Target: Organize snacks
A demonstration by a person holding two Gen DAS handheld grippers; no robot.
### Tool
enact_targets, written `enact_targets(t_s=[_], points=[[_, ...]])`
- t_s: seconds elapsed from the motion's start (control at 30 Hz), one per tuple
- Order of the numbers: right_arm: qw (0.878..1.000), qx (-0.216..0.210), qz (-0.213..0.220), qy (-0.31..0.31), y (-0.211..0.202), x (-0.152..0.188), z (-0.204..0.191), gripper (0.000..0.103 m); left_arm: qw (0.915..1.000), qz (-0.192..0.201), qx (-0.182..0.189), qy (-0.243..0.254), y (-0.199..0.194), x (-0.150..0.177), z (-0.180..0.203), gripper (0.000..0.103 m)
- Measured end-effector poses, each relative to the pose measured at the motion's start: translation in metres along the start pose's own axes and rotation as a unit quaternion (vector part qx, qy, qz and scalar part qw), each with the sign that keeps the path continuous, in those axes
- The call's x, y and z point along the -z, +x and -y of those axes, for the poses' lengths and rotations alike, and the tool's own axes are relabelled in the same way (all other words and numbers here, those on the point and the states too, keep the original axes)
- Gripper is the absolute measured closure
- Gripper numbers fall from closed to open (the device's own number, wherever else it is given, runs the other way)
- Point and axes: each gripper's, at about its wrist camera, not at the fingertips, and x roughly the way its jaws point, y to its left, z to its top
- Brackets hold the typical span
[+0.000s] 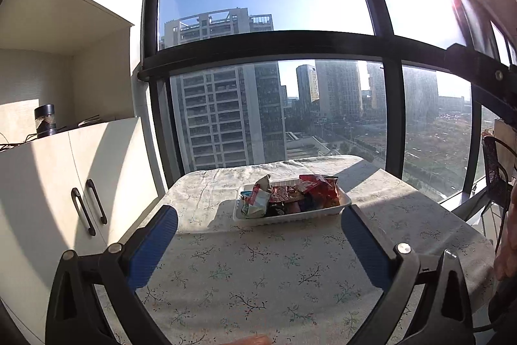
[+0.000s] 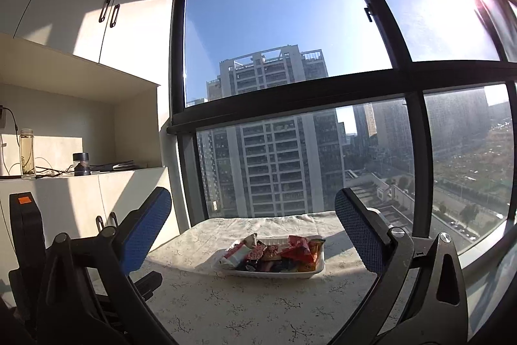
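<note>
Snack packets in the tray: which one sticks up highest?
The brownish crumpled packet at the tray's back-left corner. Its twisted top pokes up above the pile, while the red packets beside it lie flatter.

left gripper [image 1: 258, 222] held up with fingers spread wide, nothing between them, right gripper [image 2: 253, 209] same deal, wide apart, empty, both pointing toward the far side

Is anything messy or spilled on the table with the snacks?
Nothing is spilled. The snack packets are heaped untidily, but all sit inside the white tray on the flowered tablecloth. Both the left gripper and the right gripper are open and empty.
</note>
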Motion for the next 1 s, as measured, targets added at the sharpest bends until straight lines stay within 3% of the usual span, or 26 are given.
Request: enact_targets(t_s=[0.1, 0.43, 0.57, 0.67, 1.0], points=[[1.000, 0.017, -0.019, 0.000, -0.020, 0.001, -0.004, 0.000, 0.9995, -0.027, -0.006, -0.014, -0.006, 0.003, 0.000, 0.000], [0.993, 0.082, -0.089, -0.016, -0.066, 0.038, -0.001, 0.000, 0.9975, -0.061, 0.016, -0.032, -0.023, 0.019, 0.005, 0.000], [0.988, 0.085, -0.125, 0.015, -0.057, 0.052, 0.008, 0.000, 0.9966, -0.073, 0.019, -0.034, -0.024, 0.028, 0.007, 0.000], [0.986, 0.082, -0.143, 0.004, -0.052, 0.060, 0.001, 0.000, 0.9962, -0.076, 0.018, -0.040, -0.025, 0.030, 0.006, 0.000], [0.983, 0.092, -0.157, -0.020, -0.021, 0.059, -0.010, 0.000, 0.9964, -0.071, 0.008, -0.047, -0.028, 0.028, -0.001, 0.000]])
